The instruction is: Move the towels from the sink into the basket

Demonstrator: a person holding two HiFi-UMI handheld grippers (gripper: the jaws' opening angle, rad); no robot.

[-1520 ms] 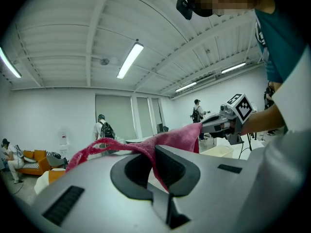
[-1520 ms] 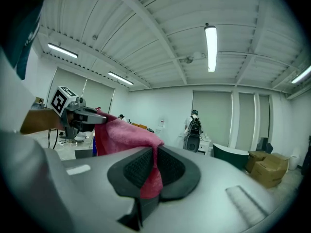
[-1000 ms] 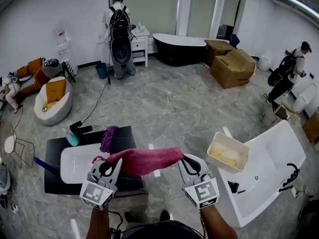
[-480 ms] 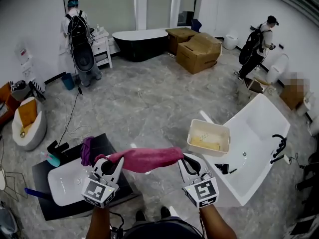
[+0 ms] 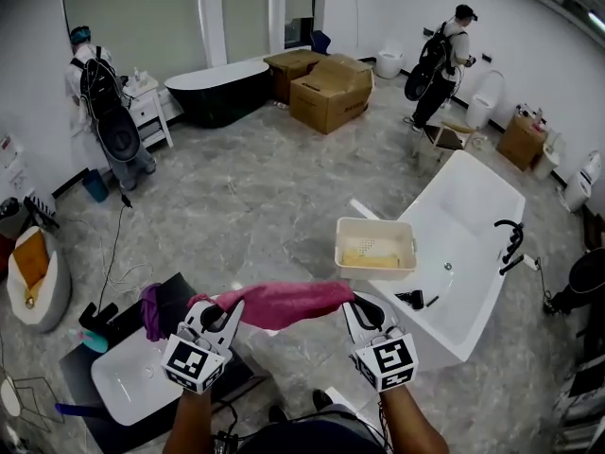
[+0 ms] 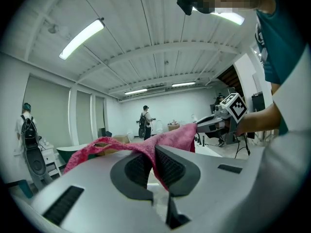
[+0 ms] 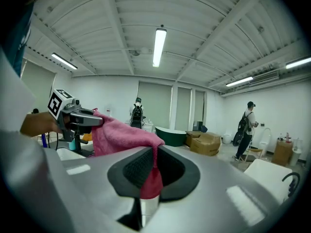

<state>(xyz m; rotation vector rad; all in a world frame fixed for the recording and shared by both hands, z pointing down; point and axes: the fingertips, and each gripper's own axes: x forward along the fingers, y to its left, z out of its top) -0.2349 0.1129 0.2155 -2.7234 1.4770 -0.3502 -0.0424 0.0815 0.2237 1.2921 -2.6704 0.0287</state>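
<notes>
Towel point(image 5: 284, 303), pink, hangs in the air between my two grippers. It is stretched roughly level, with its long axis running from my left to my right. My left gripper point(image 5: 219, 316) is pressed tight on one end, with the cloth pinched between its pads. My right gripper point(image 5: 358, 308) pinches the other end, and a fold of cloth hangs down between its jaws.

Beyond the towel, near my right gripper, the basket point(image 5: 376, 221) sits at the near corner of a white tub point(image 5: 477, 216), with something pale yellow inside it. Down to my left is the sink point(image 5: 128, 381) on a dark base, with a purple towel point(image 5: 151, 308) draped at its far edge.

The floor point(image 5: 255, 197) is grey marbled stone. Farther off stand a black tub point(image 5: 213, 88), boxes point(image 5: 326, 88) and two people with backpacks.
</notes>
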